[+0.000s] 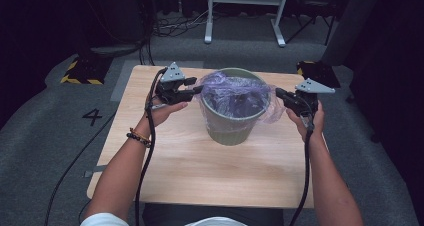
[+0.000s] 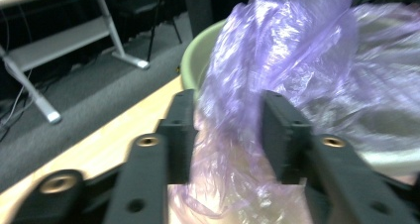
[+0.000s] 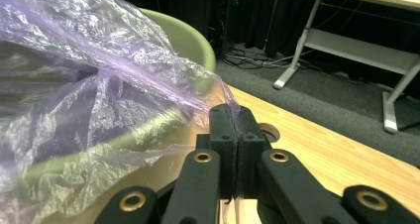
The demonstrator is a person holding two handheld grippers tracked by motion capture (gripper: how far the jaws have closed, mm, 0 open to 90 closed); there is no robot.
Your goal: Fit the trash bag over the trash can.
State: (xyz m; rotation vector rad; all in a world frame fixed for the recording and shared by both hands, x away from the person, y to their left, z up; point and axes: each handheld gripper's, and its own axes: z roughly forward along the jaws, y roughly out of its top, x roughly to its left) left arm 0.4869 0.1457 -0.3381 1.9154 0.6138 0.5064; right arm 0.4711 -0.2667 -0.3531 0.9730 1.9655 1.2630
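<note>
On the left side of the wooden bench [image 1: 165,161], the left gripper [image 1: 196,89] sits at the rim of the green bin [image 1: 230,128], its jaws standing apart with a fold of the purple plastic bag [image 2: 277,50] hanging loose between them, the pads not pressing it. The bin stands near the middle of the bench with the bag draped in and over its mouth. On the right, the right gripper [image 3: 236,120] has its jaws closed tight on a thin edge of the bag, pulled out past the rim. To do this step well, I judge the left jaws should close on a good bunch of film before pulling outward, so both sides stretch evenly over the rim without tearing. The bin's inside is dark in the high view, so how deep the bag sits is hard to tell; the left gripper view is blurred.
</note>
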